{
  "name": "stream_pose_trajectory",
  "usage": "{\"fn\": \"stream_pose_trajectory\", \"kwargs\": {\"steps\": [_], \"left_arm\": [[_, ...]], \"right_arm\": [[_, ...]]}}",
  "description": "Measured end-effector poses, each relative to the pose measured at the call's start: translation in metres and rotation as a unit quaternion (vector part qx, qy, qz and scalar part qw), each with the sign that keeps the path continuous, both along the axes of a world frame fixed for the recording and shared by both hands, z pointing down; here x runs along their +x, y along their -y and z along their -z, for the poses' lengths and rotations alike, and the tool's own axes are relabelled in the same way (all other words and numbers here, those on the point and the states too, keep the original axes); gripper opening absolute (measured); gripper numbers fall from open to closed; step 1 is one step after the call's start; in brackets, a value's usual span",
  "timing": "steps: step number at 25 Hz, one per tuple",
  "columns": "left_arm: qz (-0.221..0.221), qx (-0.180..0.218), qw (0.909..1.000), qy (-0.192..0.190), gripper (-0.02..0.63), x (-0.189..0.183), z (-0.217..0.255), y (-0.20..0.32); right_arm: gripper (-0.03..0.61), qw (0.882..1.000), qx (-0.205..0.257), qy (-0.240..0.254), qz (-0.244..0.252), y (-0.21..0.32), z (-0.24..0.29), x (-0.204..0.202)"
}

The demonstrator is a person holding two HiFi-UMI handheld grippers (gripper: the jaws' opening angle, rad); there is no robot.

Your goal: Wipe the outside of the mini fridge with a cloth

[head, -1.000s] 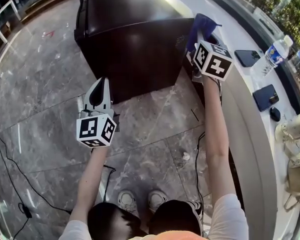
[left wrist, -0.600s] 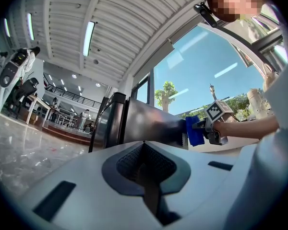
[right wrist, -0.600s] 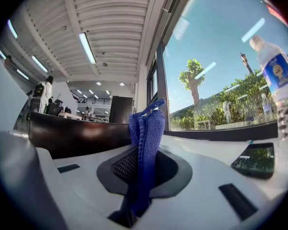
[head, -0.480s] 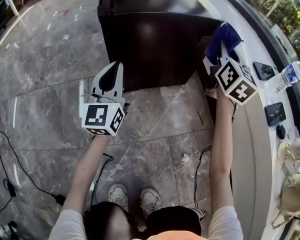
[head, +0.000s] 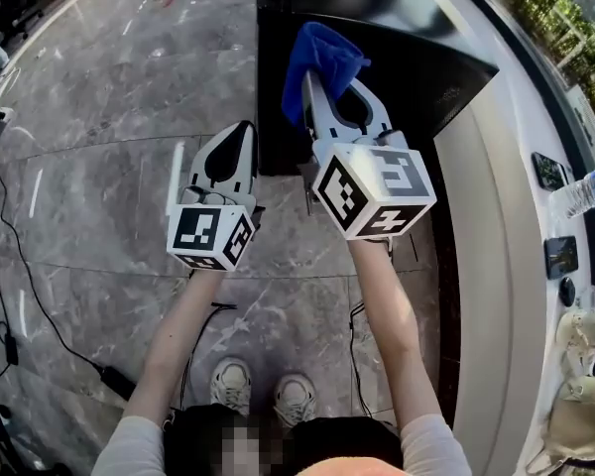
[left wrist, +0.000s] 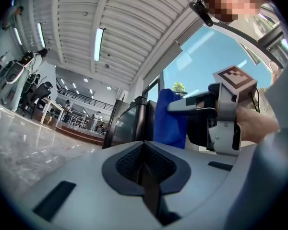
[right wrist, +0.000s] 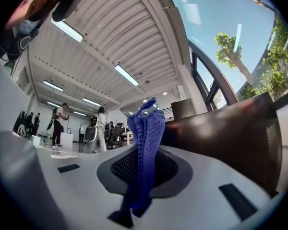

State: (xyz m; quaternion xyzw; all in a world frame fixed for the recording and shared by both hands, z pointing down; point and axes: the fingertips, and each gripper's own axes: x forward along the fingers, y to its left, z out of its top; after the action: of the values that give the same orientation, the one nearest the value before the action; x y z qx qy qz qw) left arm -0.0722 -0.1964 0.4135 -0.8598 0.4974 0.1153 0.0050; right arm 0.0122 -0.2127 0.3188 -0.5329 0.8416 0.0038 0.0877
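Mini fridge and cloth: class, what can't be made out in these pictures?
- mini fridge: head view, its far end is cut off by the top edge.
- cloth: head view, contact with the mini fridge is unclear; the right gripper covers its lower part.
- bottle: head view, cut off by the right edge, label too small.

Moved: the right claw (head: 329, 85) has been carried from the right-hand corner of the mini fridge (head: 416, 62), beside the white table (head: 486, 266), across to the dark face turned toward the person. The blue cloth (head: 323, 53) clamped in it is now held up by that face's top edge; contact cannot be confirmed. The left claw (head: 236, 139) has been raised slightly and is now close beside the right one. In the head view, the fridge has shifted up and to the right.
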Motion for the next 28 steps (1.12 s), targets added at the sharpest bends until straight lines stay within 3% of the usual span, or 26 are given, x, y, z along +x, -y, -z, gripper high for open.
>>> {"fn": "stream_pose_trajectory", "kwargs": {"steps": [5,13,21,28], "left_arm": [[0.023,-0.031,0.9991,-0.018,0.005,-0.028,-0.016,0.005],[0.043,-0.028,0.9982,-0.031,0.005,-0.049,-0.019,0.005],[0.029,-0.032,0.9985,-0.034,0.005,-0.036,-0.024,0.003],[0.024,-0.035,0.9983,-0.040,0.005,-0.032,-0.027,0.007]], "right_arm": [[0.067,0.999,-0.004,-0.045,0.014,0.008,-0.018,-0.045],[0.067,0.997,-0.038,-0.074,0.004,0.042,-0.048,-0.068],[0.067,0.996,-0.031,-0.088,-0.014,0.046,-0.049,-0.053],[0.067,0.995,-0.020,-0.085,-0.045,0.043,-0.042,-0.017]]}}
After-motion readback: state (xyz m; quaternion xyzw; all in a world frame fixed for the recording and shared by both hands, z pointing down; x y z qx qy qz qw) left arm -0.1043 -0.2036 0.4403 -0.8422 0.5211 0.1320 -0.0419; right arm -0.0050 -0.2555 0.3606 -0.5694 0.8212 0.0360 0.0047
